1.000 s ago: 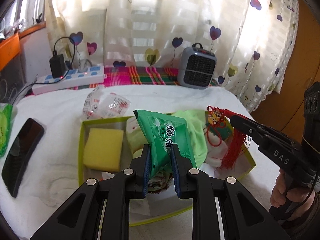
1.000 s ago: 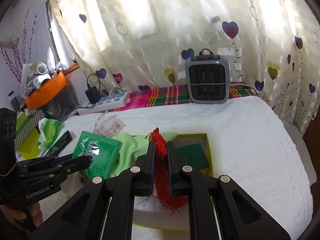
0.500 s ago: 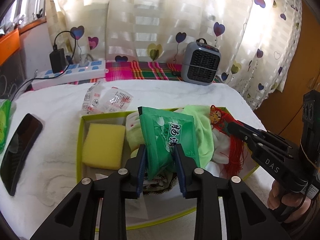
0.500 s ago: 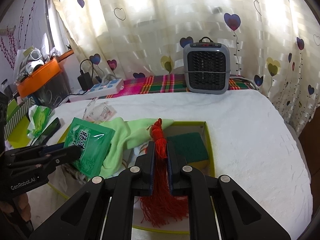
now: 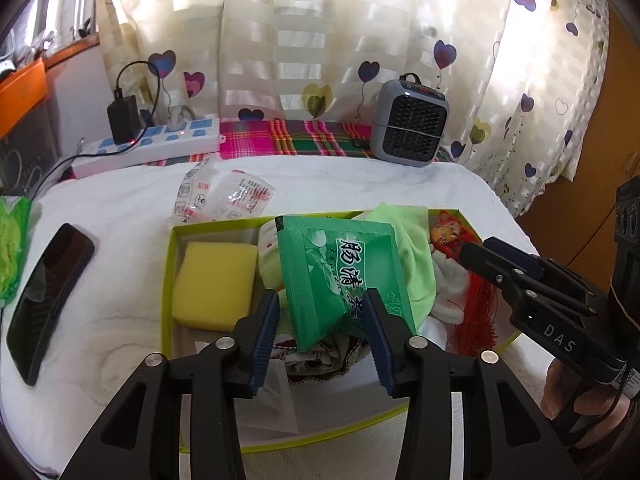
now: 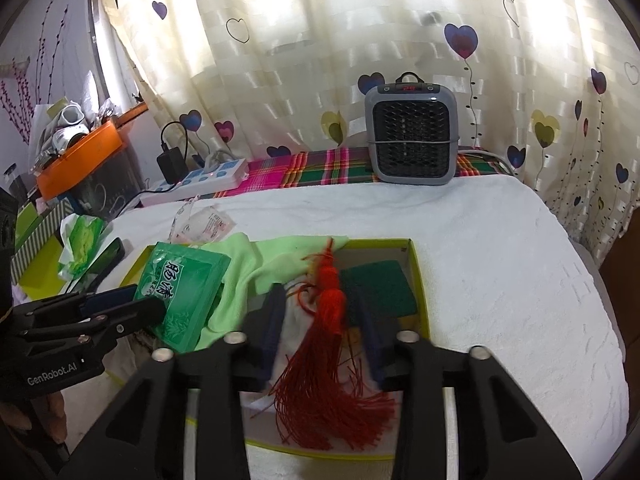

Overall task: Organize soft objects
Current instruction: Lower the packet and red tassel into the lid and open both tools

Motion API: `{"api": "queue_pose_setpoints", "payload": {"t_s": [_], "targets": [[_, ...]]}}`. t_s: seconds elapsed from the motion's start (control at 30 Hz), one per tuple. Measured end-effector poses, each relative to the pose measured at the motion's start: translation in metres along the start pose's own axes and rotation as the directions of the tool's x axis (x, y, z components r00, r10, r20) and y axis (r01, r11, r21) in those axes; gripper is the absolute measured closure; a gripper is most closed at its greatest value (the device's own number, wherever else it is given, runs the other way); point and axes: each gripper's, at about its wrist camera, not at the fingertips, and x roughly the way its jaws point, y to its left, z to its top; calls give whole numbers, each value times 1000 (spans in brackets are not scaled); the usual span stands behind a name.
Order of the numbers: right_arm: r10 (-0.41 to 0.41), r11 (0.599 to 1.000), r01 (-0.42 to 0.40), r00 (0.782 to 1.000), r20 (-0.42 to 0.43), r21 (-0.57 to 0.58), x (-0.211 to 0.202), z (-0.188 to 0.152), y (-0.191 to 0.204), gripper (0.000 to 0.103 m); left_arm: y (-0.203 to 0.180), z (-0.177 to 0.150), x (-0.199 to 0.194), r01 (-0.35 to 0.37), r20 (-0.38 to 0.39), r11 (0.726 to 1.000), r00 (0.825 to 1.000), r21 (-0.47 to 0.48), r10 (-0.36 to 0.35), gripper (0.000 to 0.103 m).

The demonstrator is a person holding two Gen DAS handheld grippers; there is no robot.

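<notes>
A shallow box with a yellow-green rim [image 5: 170, 280] sits in the lower middle of both views on the white towel-covered table [image 6: 500, 264], and the soft things are heaped inside it. In the left wrist view a green packet with printed characters [image 5: 344, 276] leans across the centre of the box, its lower edge between the left gripper [image 5: 322, 330] pads, which stand spread to either side of it rather than pinching it; the right-hand pad looks to be against the packet, the other just beside it. Under and behind the packet lies a light green cloth [image 5: 412, 256], and to its left a yellow sponge [image 5: 214, 284] rests flat in the left end of the box. In the right wrist view the red tassel [image 6: 326, 344] trails down the middle of the frame between the right gripper [image 6: 322, 320] fingers, which are parted with a clear gap on both sides of the strands, so nothing is clamped. A dark green scouring pad [image 6: 380, 286] lies flat in the box just right of the tassel. Outside the box, a clear crinkled wrapper with red print [image 5: 224, 200] rests on the towel near its upper left corner, and a black phone [image 5: 48, 300] lies well to the left. At the back, a grey fan heater [image 6: 412, 132] stands upright on a plaid cloth [image 6: 316, 166], with a white power strip [image 5: 152, 148] in the upper left.
</notes>
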Motion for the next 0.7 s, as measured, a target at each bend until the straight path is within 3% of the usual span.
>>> {"api": "queue_pose_setpoints", "payload": {"t_s": [0.13, 0.27, 0.7], "targets": [[-1, 1000, 1, 1000, 4, 3, -2, -1, 0, 61, 0, -2, -2, -5, 0, 1000, 1000, -2, 5, 56], [-6, 1000, 6, 1000, 5, 9, -3, -2, -1, 52, -1, -3, -4, -7, 2, 1000, 1000, -6, 7, 55], [-19, 1000, 19, 1000, 17, 20, -17, -8, 2, 47, -5, -12, -21, -52, 25, 999, 998, -12, 52, 51]]}}
